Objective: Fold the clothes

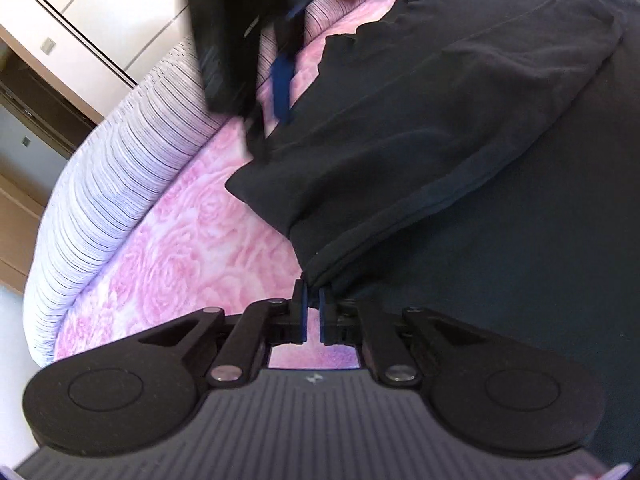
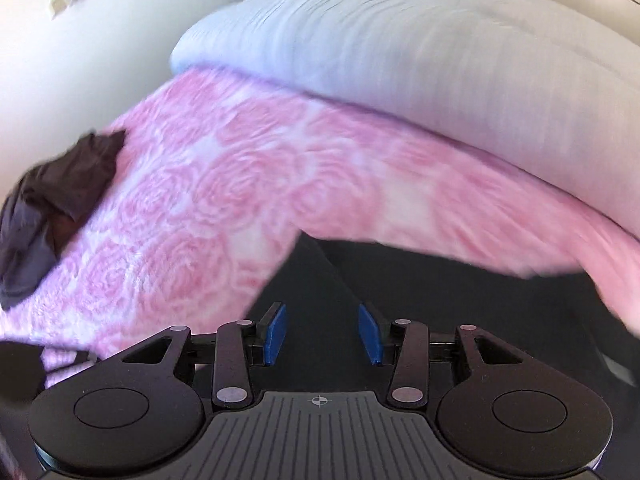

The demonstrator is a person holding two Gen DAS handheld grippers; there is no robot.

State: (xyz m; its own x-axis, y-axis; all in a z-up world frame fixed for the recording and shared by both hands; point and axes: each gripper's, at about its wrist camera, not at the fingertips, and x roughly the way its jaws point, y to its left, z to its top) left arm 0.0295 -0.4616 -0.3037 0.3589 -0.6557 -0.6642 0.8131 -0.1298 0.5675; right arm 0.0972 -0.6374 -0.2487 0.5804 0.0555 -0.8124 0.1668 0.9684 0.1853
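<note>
A black garment lies partly folded on a pink rose-pattern bedspread. My left gripper has its blue pads nearly closed, pinching a folded corner of the garment at its near edge. My right gripper shows blurred in the left wrist view at the garment's far edge. In the right wrist view my right gripper is open and empty, just above the black garment, with the bedspread beyond.
A striped white pillow or duvet lies along the bed's far side, also in the right wrist view. A crumpled dark garment sits at the bed's left edge. White cupboards stand behind.
</note>
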